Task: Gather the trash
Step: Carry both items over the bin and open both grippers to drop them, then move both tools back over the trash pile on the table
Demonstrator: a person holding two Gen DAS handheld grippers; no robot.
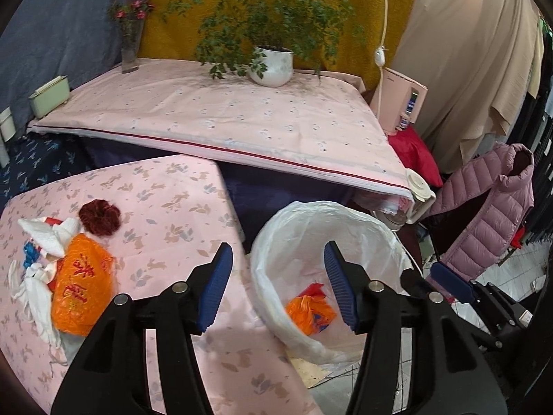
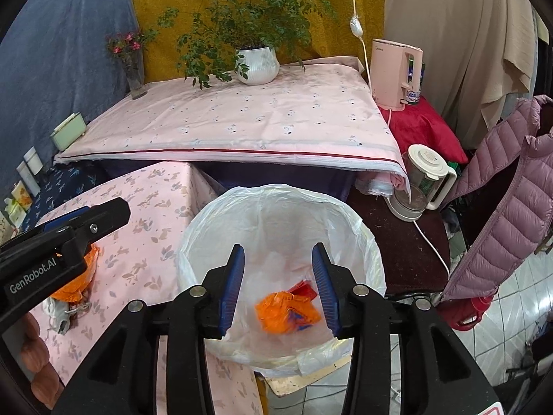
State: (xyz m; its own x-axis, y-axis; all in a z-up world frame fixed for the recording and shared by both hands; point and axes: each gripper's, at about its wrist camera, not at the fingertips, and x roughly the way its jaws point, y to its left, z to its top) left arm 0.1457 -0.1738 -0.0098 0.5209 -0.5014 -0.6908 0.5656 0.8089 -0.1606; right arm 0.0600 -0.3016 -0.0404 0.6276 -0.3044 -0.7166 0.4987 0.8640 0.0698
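Below, both tongs hang empty and wide apart over the scene. The left tongs (image 1: pixel 278 287) stand spread, with one blue pad over the edge of the low tabletop (image 1: pixel 166 200) and the other over the mouth of the bin (image 1: pixel 359 211), and nothing sits between them. The right tongs (image 2: pixel 278 288) are likewise parted with nothing gripped, directly above the bin (image 2: pixel 214 214), which is lined with a thin white plastic bag.

Inside the bin lies a crumpled orange wrapper (image 2: pixel 287 311) with a scrap of red beside it; the left wrist view shows the same orange wrapper (image 1: pixel 309 313) on the bin's floor.

More trash waits on the low tabletop, near its left edge: a large orange plastic bag (image 1: pixel 81 283) with red characters, white crumpled paper (image 1: pixel 48 233) touching it, a bit of blue (image 1: pixel 30 253) and a dark red fuzzy ball (image 1: pixel 99 217) just beside the pile. In the right wrist view the left tongs' arm hides most of that pile.

Behind, a higher tabletop (image 1: pixel 224 114) carries a potted plant (image 1: pixel 271 65), a vase of flowers (image 1: pixel 130 52) and a pale green box (image 1: pixel 50 96). A pink quilted jacket (image 1: pixel 484 211) hangs at the right, near a white kettle (image 2: pixel 427 180)
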